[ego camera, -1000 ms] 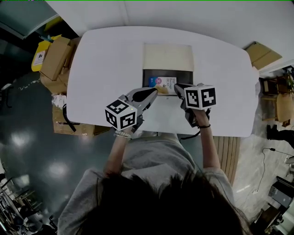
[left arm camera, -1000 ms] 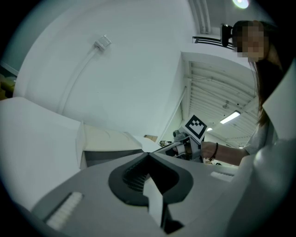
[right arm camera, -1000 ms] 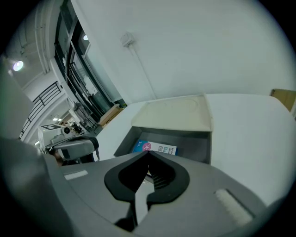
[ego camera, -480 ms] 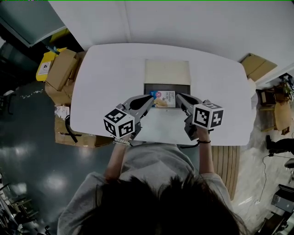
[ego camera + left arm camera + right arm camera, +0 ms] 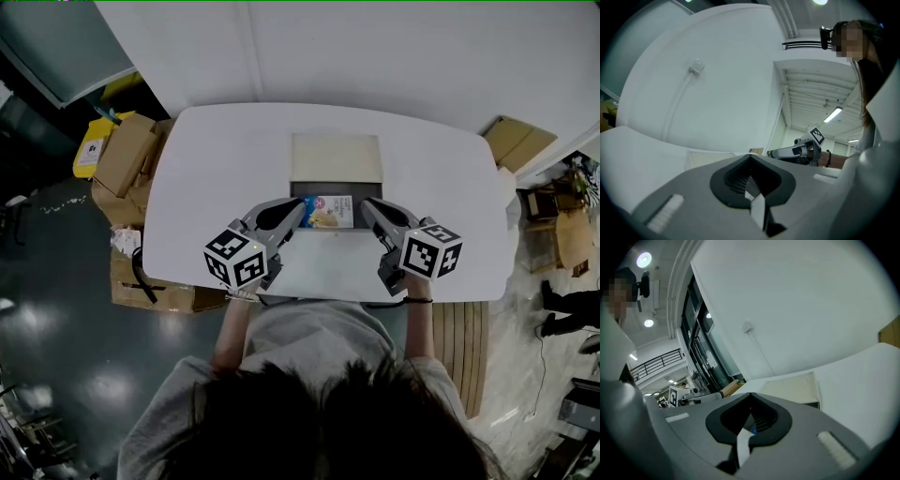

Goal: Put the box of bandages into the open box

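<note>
The left gripper and right gripper now sit back from the box of bandages. Its top shows uncovered.

The person wears a grey short-sleeved T-shirt, with a thin dark band round the right wrist. The left tongs and right tongs are smooth grey with black ribbed linings and a pale textured strip on each jaw. Each carries a cube of black-and-white square markers.

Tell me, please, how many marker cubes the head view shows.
2: the left cube sits on the left gripper, the right cube on the right gripper; none looks hidden.
</note>
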Demonstrator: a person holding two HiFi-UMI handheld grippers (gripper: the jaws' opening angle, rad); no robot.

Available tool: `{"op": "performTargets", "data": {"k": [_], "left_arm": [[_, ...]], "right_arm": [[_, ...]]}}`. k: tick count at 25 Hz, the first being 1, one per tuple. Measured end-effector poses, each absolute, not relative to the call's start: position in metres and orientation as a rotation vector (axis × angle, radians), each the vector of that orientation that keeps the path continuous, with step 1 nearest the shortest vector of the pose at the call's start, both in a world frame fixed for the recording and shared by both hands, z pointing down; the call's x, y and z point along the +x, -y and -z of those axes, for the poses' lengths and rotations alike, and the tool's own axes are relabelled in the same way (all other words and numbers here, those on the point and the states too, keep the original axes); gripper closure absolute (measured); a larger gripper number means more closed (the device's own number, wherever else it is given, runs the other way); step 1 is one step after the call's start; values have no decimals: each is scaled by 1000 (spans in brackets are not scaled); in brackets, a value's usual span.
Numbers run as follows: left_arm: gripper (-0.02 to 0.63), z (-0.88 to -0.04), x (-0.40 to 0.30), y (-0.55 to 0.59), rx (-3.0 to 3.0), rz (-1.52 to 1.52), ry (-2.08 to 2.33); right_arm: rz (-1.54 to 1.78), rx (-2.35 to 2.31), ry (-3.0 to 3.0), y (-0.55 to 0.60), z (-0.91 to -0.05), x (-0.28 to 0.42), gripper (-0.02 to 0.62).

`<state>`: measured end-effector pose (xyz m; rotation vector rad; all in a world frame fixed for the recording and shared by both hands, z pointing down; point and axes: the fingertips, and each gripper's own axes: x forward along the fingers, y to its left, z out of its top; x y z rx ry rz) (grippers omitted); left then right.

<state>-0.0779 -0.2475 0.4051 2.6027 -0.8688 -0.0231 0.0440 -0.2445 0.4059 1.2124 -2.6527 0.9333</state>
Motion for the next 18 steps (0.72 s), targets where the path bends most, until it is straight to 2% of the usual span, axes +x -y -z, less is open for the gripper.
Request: {"op": "performTargets", "data": {"k": [5, 18], "left_arm": [[612, -399, -81, 247, 2615, 31, 879], [612, -398, -77, 245, 2623, 30, 857]], "right_arm": [[-802, 1209, 2720, 241, -392, 43, 581], [-733, 1245, 2772, 237, -386, 47, 581]]}}
